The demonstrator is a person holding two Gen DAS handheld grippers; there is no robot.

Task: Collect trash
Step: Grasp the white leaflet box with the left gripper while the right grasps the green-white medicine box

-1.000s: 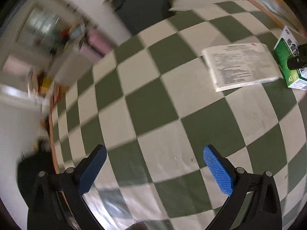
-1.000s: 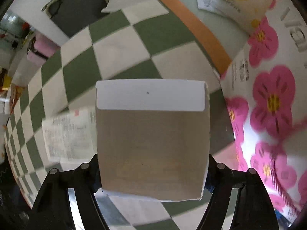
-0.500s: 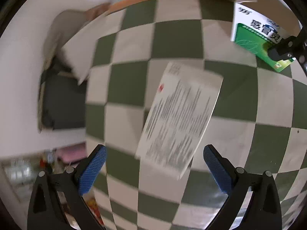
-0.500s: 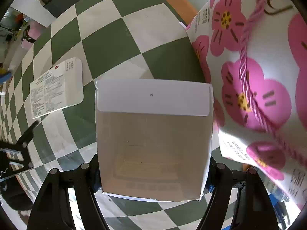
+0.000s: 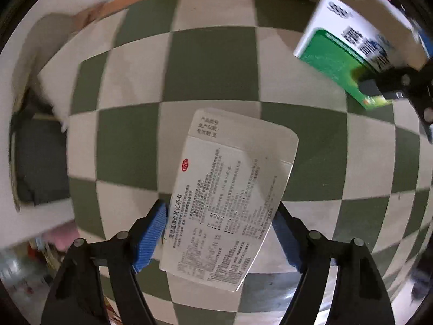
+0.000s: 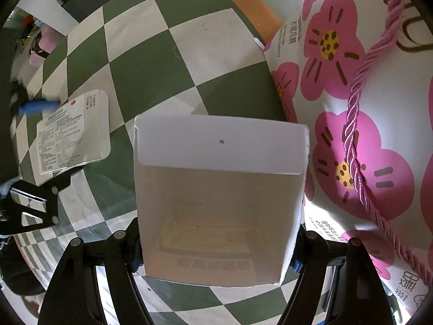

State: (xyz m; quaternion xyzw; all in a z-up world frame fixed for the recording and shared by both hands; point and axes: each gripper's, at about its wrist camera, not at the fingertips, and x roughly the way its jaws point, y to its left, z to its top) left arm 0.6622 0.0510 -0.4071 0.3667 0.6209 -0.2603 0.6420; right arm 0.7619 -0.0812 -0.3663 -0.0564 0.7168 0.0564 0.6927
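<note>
left wrist view, left to right: a dark bin or case [image 5: 40, 162] sits off the edge of the desk [image 5: 211, 62], which carries a green-and-white checked cloth. the left gripper [image 5: 219, 233] has its 2 blue pads [image 5: 150, 237] set on either side of a flattened white medicine carton [image 5: 230, 197] printed with small text and a red oval mark. the carton lies on the cloth, tilted, its near end between the pads. the pads stand right at its long edges; whether they press it cannot be told. at the upper right, a green-and-white box [image 5: 349, 51] is held at its lower corner by the black tip of the other tool.

right wrist view, left to right: the same flat carton [image 6: 73, 132] lies on the checked cloth with a blue pad of the left tool beside its far edge and black frame near its lower edge. at centre, the right gripper [image 6: 216, 246] is pinching an open white box [image 6: 219, 197], fingers tight on both side walls, open mouth facing the camera, flap raised at top, printed paper visible through the base. the box is held above the cloth. just beside it on the right stands a white gift bag [image 6: 360, 86] with pink flowers and a twisted pink cord handle [image 6: 354, 124]. an orange strip [image 6: 251, 5] borders the cloth behind.
</note>
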